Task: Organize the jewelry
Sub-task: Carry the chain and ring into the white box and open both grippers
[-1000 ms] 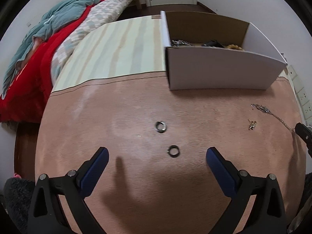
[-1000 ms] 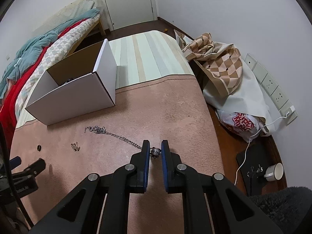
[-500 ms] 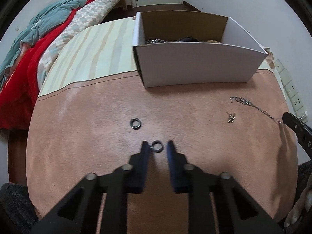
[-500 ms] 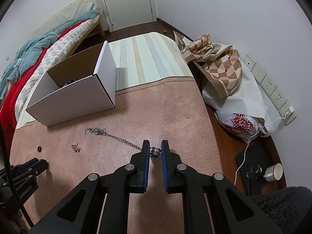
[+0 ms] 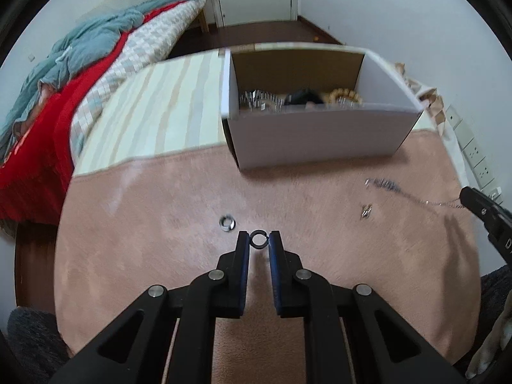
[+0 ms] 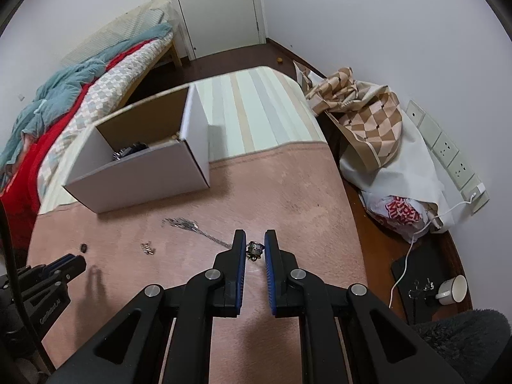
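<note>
My left gripper (image 5: 258,240) is shut on a dark ring (image 5: 258,240) and holds it above the pink cloth. A silver ring (image 5: 227,222) lies on the cloth just left of it. My right gripper (image 6: 255,248) is shut on the end piece of a silver chain necklace (image 6: 255,249); the chain (image 6: 192,227) trails left across the cloth and also shows in the left wrist view (image 5: 403,192). A small pair of earrings (image 6: 148,247) lies left of the chain. The open white box (image 5: 320,137) holds several jewelry pieces.
The table carries a pink cloth (image 6: 288,192) in front and a striped cloth (image 6: 256,108) behind. A bed with red and teal bedding (image 5: 64,96) is at left. Bags (image 6: 368,128) and wall sockets (image 6: 448,156) are at right.
My left gripper closed on the dark ring and lifted it toward the box. My right gripper stayed shut on the chain's end and rose slightly, dragging the chain.
</note>
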